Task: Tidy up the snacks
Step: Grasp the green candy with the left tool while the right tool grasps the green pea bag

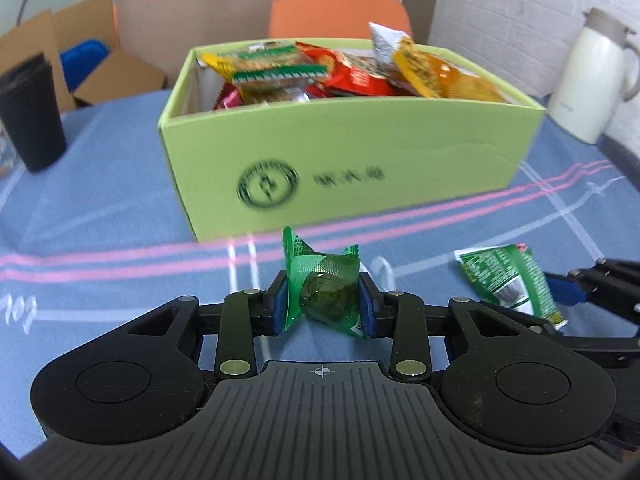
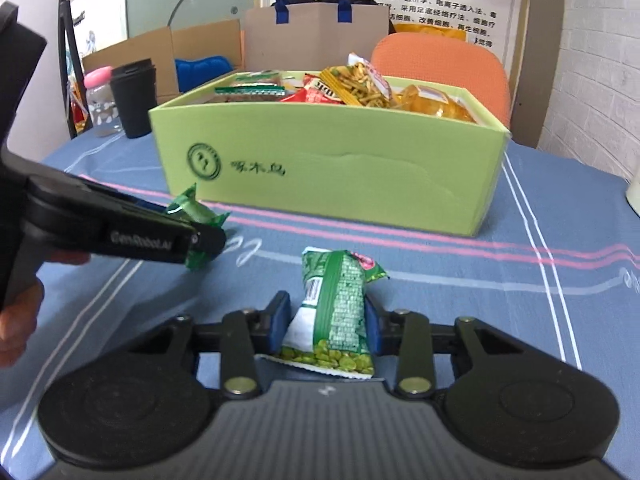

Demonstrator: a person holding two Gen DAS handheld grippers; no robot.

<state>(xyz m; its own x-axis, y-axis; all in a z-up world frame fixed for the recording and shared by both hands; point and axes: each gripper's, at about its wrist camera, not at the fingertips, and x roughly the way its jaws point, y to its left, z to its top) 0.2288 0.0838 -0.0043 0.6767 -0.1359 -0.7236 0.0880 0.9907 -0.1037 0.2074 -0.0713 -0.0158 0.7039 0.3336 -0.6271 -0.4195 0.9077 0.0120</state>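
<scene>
A light green box point(image 1: 360, 152) holding several snack packets stands on the blue tablecloth, seen also in the right wrist view as the box point(image 2: 340, 176). My left gripper point(image 1: 323, 302) is shut on a small green wrapped candy point(image 1: 326, 292), just in front of the box. The same candy point(image 2: 196, 212) shows at the left of the right wrist view, pinched in the left gripper point(image 2: 200, 236). My right gripper point(image 2: 326, 328) is shut on a green pea snack packet point(image 2: 336, 312). That packet point(image 1: 512, 280) lies at the right in the left wrist view.
A black cup point(image 1: 32, 120) stands at the left, a white jug point(image 1: 592, 80) at the far right. An orange chair point(image 1: 340, 12) and cardboard boxes point(image 1: 132, 40) stand behind the table. A jar with a pink lid point(image 2: 98, 96) sits beside the black cup point(image 2: 134, 96). A hand point(image 2: 16, 312) shows at the left edge.
</scene>
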